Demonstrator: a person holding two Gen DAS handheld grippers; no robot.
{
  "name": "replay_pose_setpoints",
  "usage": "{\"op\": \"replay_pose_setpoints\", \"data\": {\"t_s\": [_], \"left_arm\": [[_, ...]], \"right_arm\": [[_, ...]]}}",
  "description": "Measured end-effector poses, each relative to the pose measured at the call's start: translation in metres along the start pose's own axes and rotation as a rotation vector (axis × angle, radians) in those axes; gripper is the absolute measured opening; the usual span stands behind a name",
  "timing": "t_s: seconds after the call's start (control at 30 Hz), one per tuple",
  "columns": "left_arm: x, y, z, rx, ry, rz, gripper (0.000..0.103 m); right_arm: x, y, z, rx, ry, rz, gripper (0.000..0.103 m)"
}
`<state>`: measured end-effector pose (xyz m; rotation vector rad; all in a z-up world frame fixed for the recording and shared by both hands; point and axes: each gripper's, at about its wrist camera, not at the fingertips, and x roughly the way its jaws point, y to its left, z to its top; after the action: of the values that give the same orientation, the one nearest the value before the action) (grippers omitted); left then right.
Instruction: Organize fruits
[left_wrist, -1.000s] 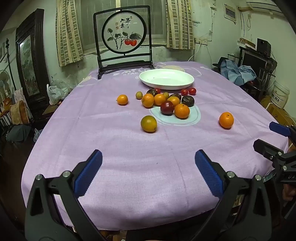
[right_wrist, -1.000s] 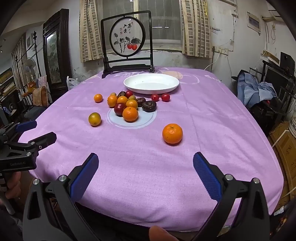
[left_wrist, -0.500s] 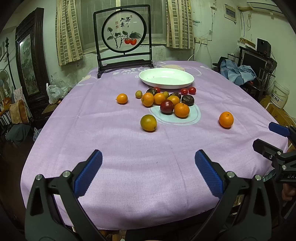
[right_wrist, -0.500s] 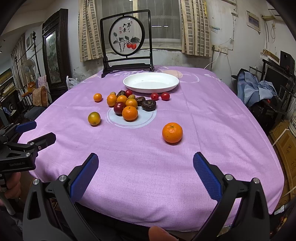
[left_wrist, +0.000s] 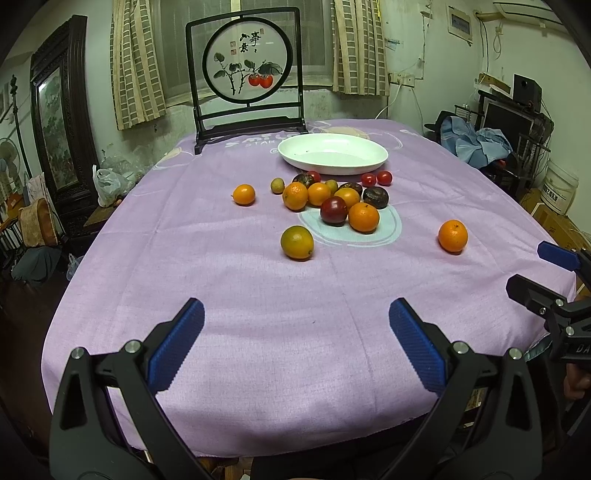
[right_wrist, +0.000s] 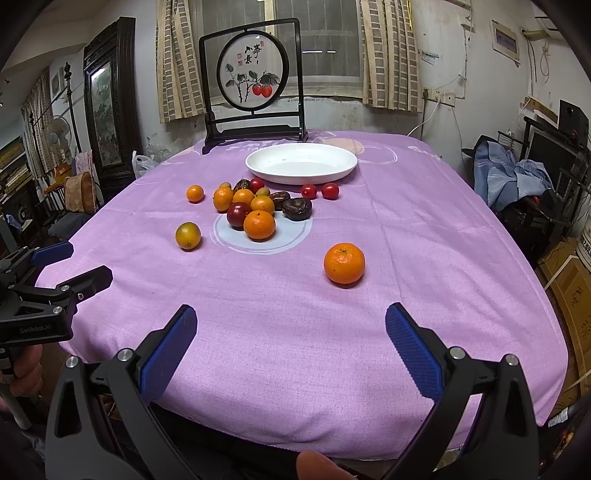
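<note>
While you hold both over near edge of table (left_wrist: 229, 332), left gripper (left_wrist: 295, 339) has jaws spread wide, nothing between pads, touching nothing. Right gripper (right_wrist: 290, 343) same: wide open, empty. Fruits (left_wrist: 332, 201) lie clustered mid-table, just before white plate (left_wrist: 332, 153). One orange (right_wrist: 344, 263) sits apart ahead of your right gripper; greenish orange (left_wrist: 297, 242) ahead of left.
</note>
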<state>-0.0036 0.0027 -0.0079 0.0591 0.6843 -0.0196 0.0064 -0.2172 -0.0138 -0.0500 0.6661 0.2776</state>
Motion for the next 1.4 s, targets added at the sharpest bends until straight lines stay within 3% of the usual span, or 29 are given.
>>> {"op": "replay_pose_setpoints", "data": {"t_s": [1.4], "left_arm": [[0.0092,-0.0027,-0.0056,0.000,0.017,-0.002,0.101]], "right_arm": [[0.0019,0.0000,0.0010,0.010,0.014,0.007,0.102]]}}
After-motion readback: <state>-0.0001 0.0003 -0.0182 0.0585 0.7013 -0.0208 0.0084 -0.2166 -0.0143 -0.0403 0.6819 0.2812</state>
